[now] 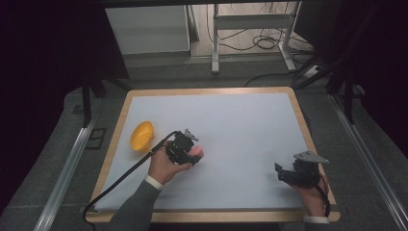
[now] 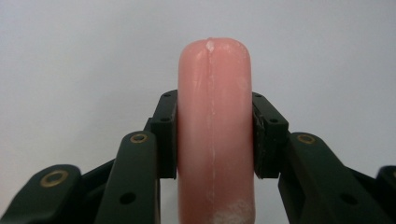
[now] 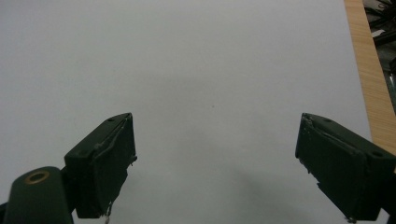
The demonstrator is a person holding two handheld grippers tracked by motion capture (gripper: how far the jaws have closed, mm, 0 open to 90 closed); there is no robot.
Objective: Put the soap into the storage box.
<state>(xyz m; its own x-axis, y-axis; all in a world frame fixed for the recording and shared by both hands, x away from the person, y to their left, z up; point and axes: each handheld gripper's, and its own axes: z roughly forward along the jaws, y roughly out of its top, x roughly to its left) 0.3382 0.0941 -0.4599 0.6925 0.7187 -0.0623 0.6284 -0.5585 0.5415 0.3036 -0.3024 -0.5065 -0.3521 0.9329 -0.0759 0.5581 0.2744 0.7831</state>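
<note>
The left gripper (image 2: 215, 140) clamps a smooth pink sausage-shaped toy (image 2: 215, 121) across its middle, so it rides balanced above the white table mat (image 1: 231, 134), near the shallow orange plastic bowl (image 1: 141, 135). The right gripper (image 3: 215, 163) rests apart, jaws wide and empty.

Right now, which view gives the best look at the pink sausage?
The left gripper view: the pink sausage stands large and sharp, clamped between the left gripper's jaws. In the high view it is a small pink tip beside the hand. The right gripper view looks at bare table.
</note>
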